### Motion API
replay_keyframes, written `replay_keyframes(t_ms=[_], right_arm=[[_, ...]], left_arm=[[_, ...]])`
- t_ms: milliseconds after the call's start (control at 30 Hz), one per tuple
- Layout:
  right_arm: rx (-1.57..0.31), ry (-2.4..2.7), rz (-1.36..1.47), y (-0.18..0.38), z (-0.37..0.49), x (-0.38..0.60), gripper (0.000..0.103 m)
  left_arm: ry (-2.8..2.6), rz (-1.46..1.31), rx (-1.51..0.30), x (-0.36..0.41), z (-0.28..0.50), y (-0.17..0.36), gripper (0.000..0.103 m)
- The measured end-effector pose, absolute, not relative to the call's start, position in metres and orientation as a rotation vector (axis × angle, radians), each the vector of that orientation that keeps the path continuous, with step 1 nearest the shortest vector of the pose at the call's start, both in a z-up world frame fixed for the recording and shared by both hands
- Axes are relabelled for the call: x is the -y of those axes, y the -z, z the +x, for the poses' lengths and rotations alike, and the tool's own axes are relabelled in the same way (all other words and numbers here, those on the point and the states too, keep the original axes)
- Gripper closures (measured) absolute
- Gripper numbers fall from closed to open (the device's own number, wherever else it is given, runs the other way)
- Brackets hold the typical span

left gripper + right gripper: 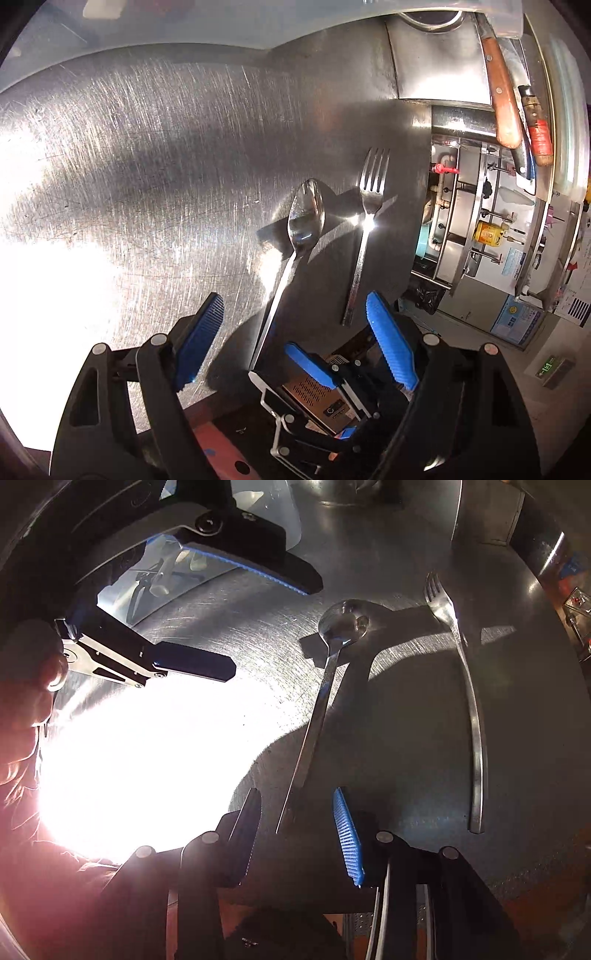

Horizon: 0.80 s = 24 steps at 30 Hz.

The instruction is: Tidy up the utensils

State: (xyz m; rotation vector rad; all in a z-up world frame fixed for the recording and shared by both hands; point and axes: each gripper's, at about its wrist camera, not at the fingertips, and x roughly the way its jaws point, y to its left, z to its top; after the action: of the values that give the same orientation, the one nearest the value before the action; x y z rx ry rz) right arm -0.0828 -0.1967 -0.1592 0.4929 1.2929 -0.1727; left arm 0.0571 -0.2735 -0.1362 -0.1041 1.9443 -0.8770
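Observation:
A steel spoon (304, 218) and a steel fork (365, 221) lie side by side on a scratched steel counter (147, 147), fork to the right. My left gripper (295, 306) is open above their handle ends, holding nothing. In the right wrist view the spoon (325, 679) and fork (461, 672) lie ahead. My right gripper (297, 797) is open with the spoon's handle tip between its pads, apart from both. The left gripper (273, 627) shows at the upper left there, open.
A clear plastic container (184, 26) stands at the counter's far edge and shows behind the left gripper (159, 579). Two wooden-handled knives (502, 96) lie at the right. The counter's right edge (424, 221) drops to shelves below. Strong glare covers the counter's left part.

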Motion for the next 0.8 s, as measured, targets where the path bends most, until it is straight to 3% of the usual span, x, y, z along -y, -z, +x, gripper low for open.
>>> replay_keyframes(t_ms=[33,67,100,133,333,400,500,633,667,700,800], right_arm=[[-1.286,0.179,0.452,0.16,-0.081,0.191,0.062],[-1.284,0.197,0.406,0.161,-0.078,0.18,0.07],[-1.289,0.218,0.365,0.161,-0.073,0.175,0.083],[-1.294,0.222,0.369,0.161,-0.072,0.177,0.089],[-1.275,0.115,0.678,0.172,-0.095,0.215,0.094],[-1.249,0.05,0.795,0.175,-0.105,0.223,0.102],[-1.237,0.058,0.827,0.175,-0.126,0.234,0.102],[-1.202,0.142,0.734,0.165,-0.132,0.234,0.089],[-1.2,0.161,0.684,0.159,-0.131,0.229,0.07],[-1.203,0.176,0.62,0.153,-0.125,0.218,0.058],[-1.269,0.201,0.432,0.152,-0.11,0.187,0.057]], left_arm=[[0.878,-0.107,-1.948,0.271,0.058,0.137,0.027],[0.878,-0.11,-1.953,0.27,0.058,0.138,0.027],[0.874,-0.114,-1.96,0.267,0.057,0.14,0.027],[0.872,-0.116,-1.968,0.265,0.057,0.142,0.027],[0.907,-0.061,-2.015,0.279,0.038,0.156,0.027],[0.917,-0.045,-2.037,0.284,0.031,0.161,0.027],[0.934,-0.035,-2.071,0.29,0.02,0.169,0.027],[0.924,-0.003,-2.063,0.291,0.017,0.167,0.027],[0.915,0.003,-2.055,0.289,0.018,0.166,0.027],[0.905,0.007,-2.047,0.286,0.02,0.165,0.027],[0.889,-0.003,-2.027,0.279,0.026,0.16,0.027]])
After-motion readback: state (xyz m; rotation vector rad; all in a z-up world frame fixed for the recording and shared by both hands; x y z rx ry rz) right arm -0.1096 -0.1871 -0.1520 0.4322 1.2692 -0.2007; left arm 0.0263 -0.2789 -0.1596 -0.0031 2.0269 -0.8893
